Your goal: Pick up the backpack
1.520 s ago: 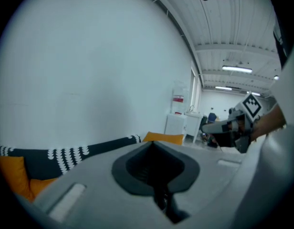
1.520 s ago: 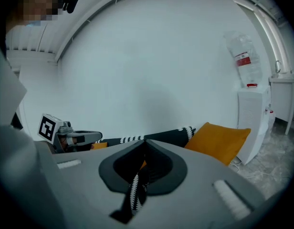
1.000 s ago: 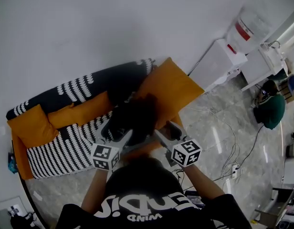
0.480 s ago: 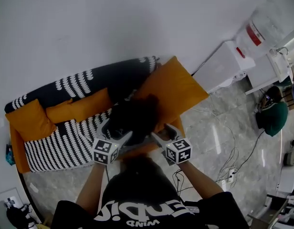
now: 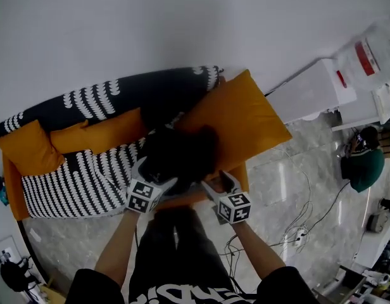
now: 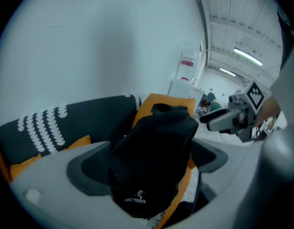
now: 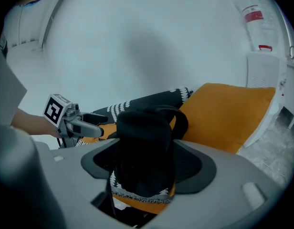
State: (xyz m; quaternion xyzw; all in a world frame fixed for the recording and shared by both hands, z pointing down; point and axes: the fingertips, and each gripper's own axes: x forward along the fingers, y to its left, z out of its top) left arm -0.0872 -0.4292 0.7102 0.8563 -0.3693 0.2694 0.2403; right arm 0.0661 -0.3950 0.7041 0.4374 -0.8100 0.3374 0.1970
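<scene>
While their jaws have just been opening, the left gripper [image 5: 156, 175] and right gripper [image 5: 219, 181] are held spread wide at the sofa's [image 5: 68, 195] front edge, with the black backpack [image 5: 182, 154] framed between each pair. The backpack is stood upright on the striped seat, just beside a large orange cushion [image 5: 239, 122]. Open seat is left on its left side; cable-crossed floor [image 5: 290, 182] is seen rightward. Behind, everything is bounded by a white wall [image 5: 182, 24].
</scene>
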